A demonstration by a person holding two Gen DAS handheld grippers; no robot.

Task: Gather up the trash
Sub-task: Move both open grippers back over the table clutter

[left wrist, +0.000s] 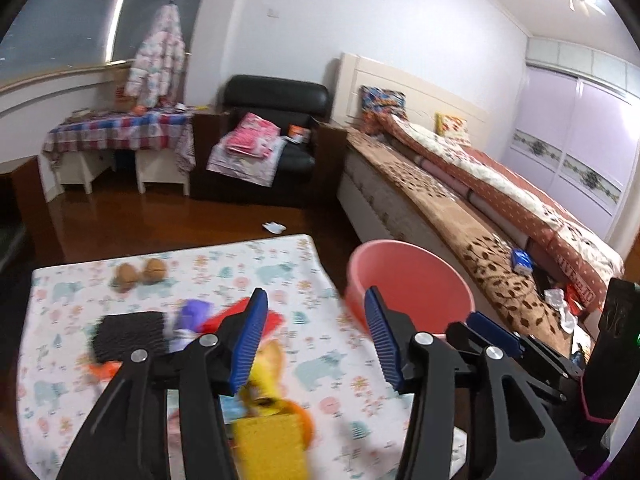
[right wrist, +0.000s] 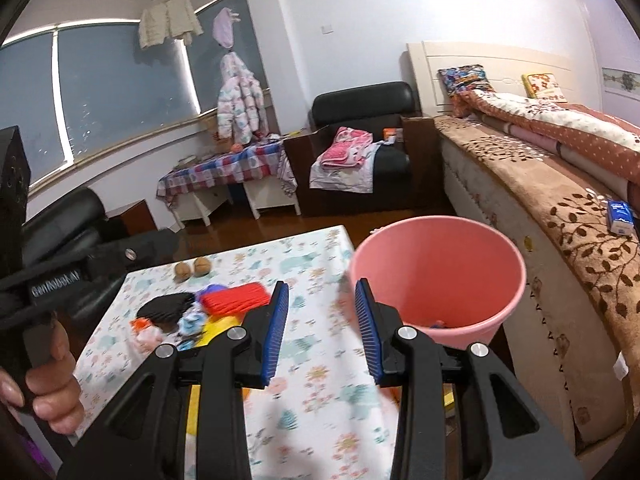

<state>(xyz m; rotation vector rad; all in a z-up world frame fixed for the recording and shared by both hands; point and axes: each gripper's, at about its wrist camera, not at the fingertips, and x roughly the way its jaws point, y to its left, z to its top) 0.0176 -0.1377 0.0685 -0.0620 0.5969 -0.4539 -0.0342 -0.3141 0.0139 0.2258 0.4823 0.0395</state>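
Both grippers are hanging wide open, gripping nothing. The left gripper (left wrist: 316, 336) is hovering over the bright crumpled trash pile (left wrist: 256, 380); the round pink plastic bucket (right wrist: 438, 276) is sitting just ahead-right of the right gripper (right wrist: 322, 330).

Counts on the patterned table and beside it

There was one pink bucket (right wrist: 436, 276), two brown round items (right wrist: 193, 268), one red ridged piece (right wrist: 234, 299), one black ridged piece (right wrist: 166, 307), one yellow sponge (left wrist: 269, 446), and two pillows (right wrist: 464, 76) on one bed (right wrist: 560, 184).
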